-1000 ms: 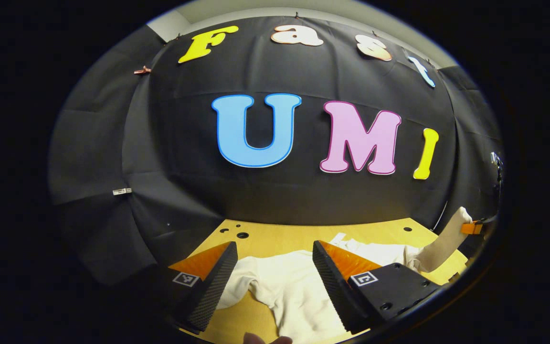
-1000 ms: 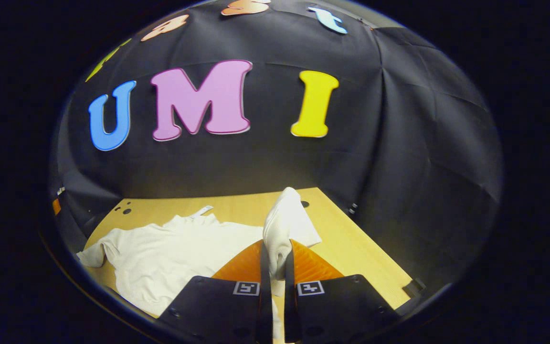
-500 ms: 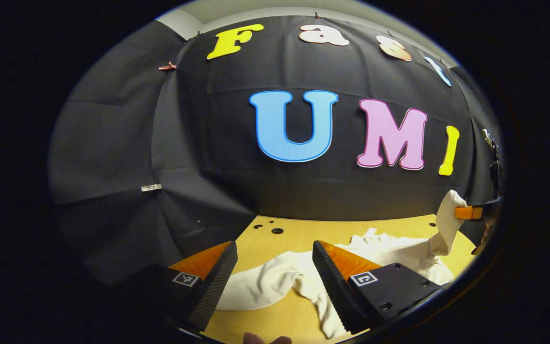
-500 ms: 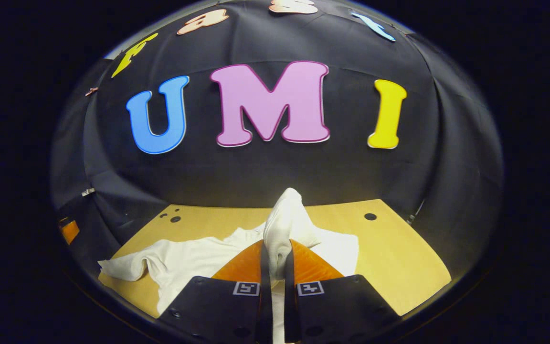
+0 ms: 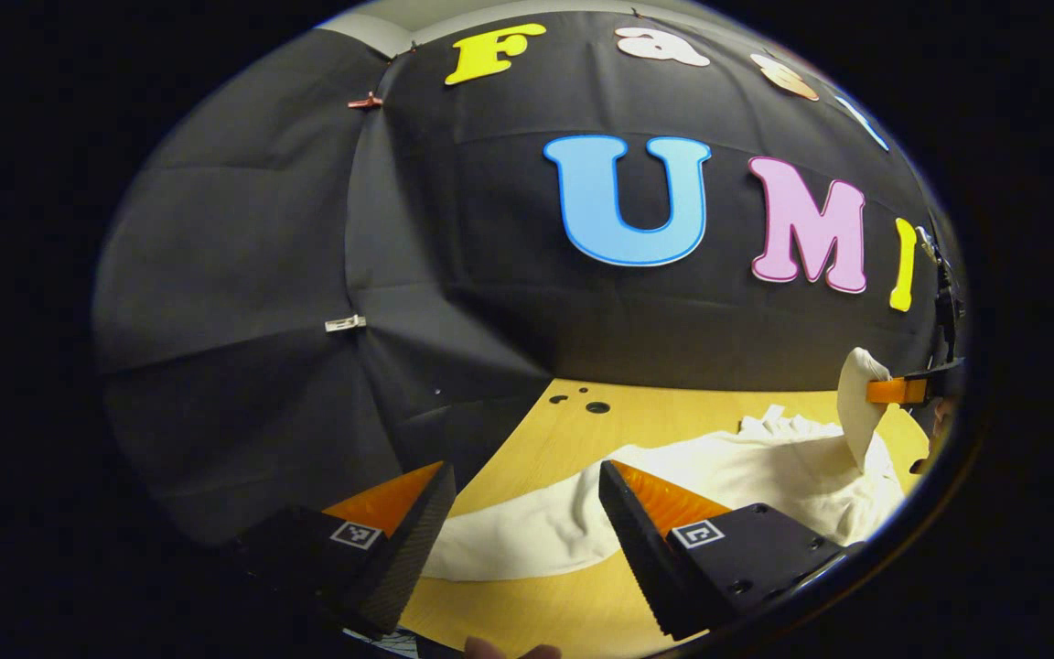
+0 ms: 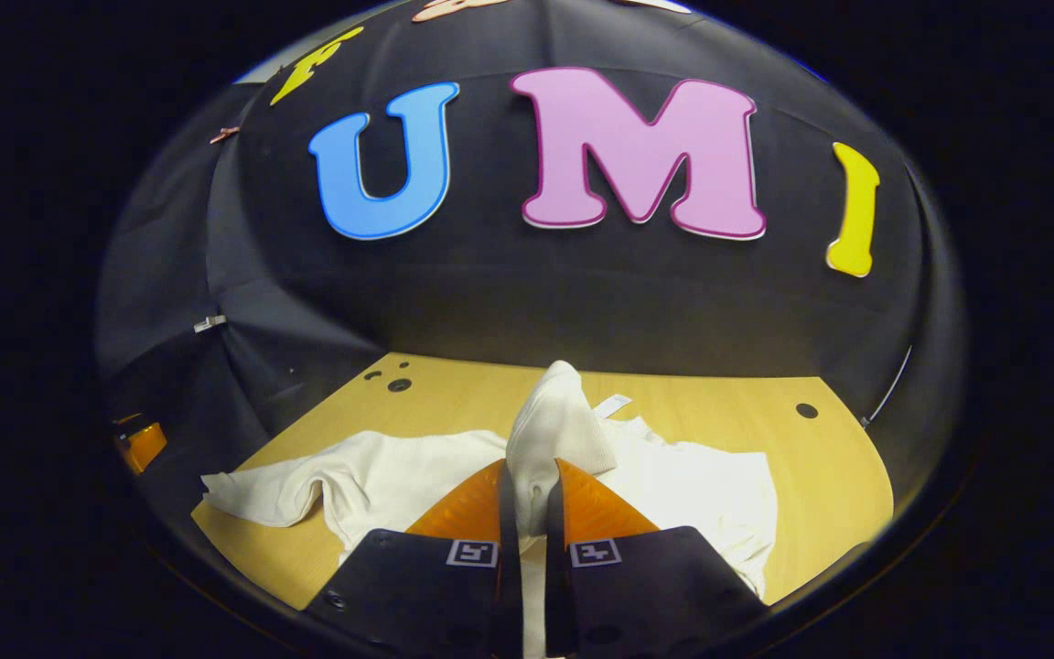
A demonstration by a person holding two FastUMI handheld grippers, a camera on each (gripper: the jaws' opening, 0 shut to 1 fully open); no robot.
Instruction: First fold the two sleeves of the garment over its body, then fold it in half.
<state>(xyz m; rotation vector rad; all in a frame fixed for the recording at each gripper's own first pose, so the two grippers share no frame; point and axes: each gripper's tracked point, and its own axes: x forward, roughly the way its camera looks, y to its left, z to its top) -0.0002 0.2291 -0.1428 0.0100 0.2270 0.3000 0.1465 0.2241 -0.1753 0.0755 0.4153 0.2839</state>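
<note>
Two grippers are in view over a wooden table (image 6: 820, 476). The white garment (image 6: 399, 476) lies spread across the table's middle, its collar toward the far edge. The right gripper (image 6: 527, 499) has its fingers pressed together on a bunched right sleeve (image 6: 550, 430), which stands lifted above the body cloth. The left gripper (image 5: 522, 540) hangs above the near left part of the table with fingers spread wide and nothing between them; the left sleeve (image 5: 527, 535) lies flat on the table beyond its fingertips. Judgement: the first sleeve fold is in hand. Next, the lifted sleeve needs carrying across the body, laying flat and releasing; the left gripper must then descend and pinch its sleeve.
</note>
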